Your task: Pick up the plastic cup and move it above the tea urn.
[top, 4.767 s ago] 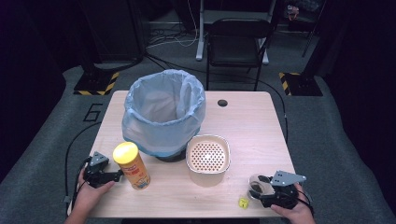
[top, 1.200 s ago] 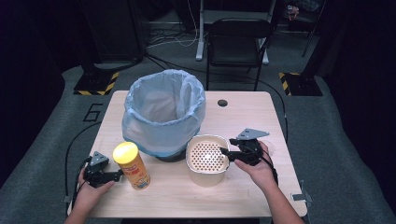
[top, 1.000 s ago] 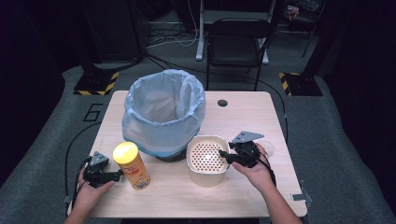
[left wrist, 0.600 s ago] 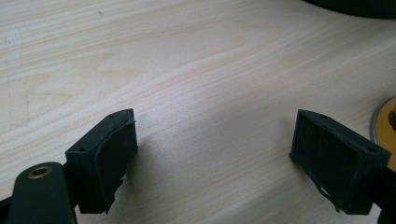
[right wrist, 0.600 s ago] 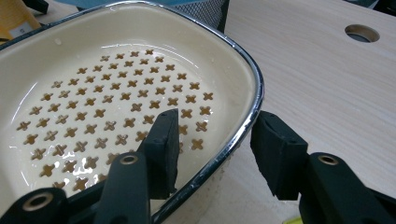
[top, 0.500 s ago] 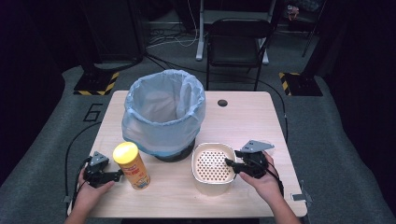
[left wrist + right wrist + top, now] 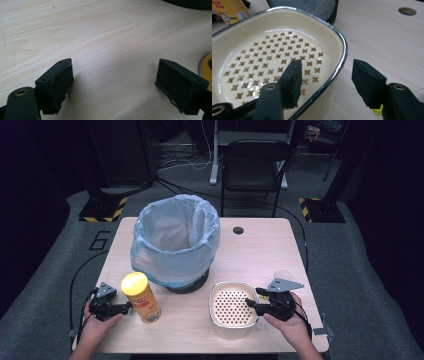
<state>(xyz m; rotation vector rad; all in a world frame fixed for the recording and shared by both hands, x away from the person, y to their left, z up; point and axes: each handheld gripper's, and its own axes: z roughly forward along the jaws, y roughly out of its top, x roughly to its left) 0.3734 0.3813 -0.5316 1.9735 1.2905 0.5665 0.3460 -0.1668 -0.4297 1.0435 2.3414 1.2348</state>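
My right gripper (image 7: 325,83) has dragged the perforated bowl (image 7: 231,307) nearer my table edge; its jaws have just been opening and now straddle the rim without pinching. I judge the reposition done. Left gripper (image 7: 113,86) sits wide, empty, beside the chip can (image 7: 141,296).

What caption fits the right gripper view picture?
Open claw straddling the rim of a cream perforated basin on a wooden table.

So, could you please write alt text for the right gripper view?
The right hand-held gripper straddles the rim of a cream perforated enamel basin, its jaws just opened, one inside, one outside. Behind it, on the pale wooden table, stands a yellow snack canister.
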